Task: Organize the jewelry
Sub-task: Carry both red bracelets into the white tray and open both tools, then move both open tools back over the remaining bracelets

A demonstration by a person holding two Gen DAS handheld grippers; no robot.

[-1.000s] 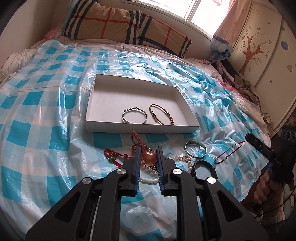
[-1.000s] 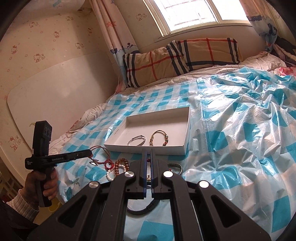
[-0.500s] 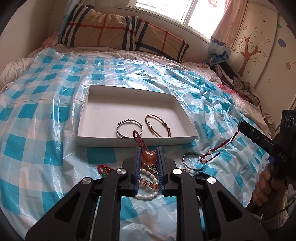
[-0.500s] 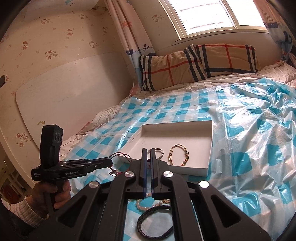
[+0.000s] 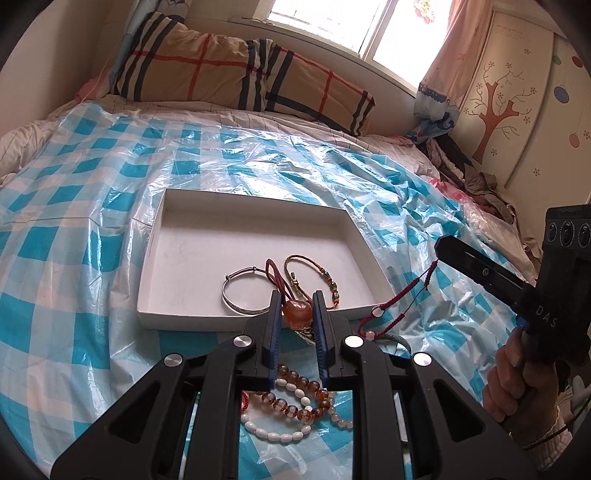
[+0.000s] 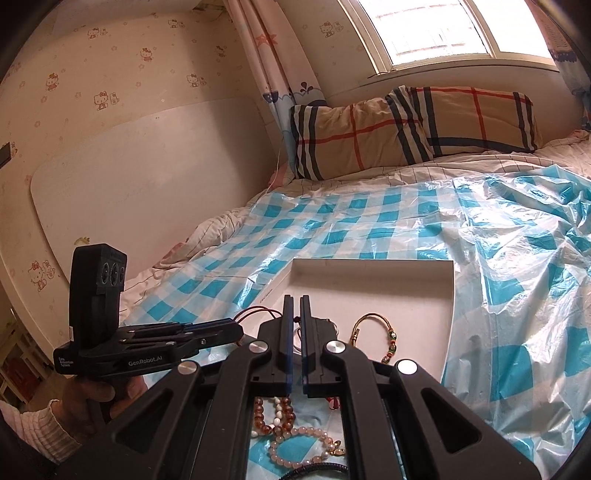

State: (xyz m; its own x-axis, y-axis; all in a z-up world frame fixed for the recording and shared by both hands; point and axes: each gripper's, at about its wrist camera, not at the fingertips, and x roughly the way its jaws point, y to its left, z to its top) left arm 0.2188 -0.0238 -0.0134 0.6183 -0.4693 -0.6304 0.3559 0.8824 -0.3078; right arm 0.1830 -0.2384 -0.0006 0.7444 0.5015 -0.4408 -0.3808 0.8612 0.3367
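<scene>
Left tongs [image 5: 296, 311] gripping amber-orange stone pendant on dark red cord [image 5: 295, 309] above shallow white cardboard tray [image 5: 177, 314]; right tongs [image 6: 295, 314], "DAS" marked, pinching thin red string bracelet [image 5: 397, 314]; reading "GenRobot.AI".

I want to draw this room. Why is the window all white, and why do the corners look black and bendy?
Both views: the window is washed out by daylight; the fisheye lens bends edges and blackens corners. Left wrist view: glare shines on the plastic sheet.
</scene>
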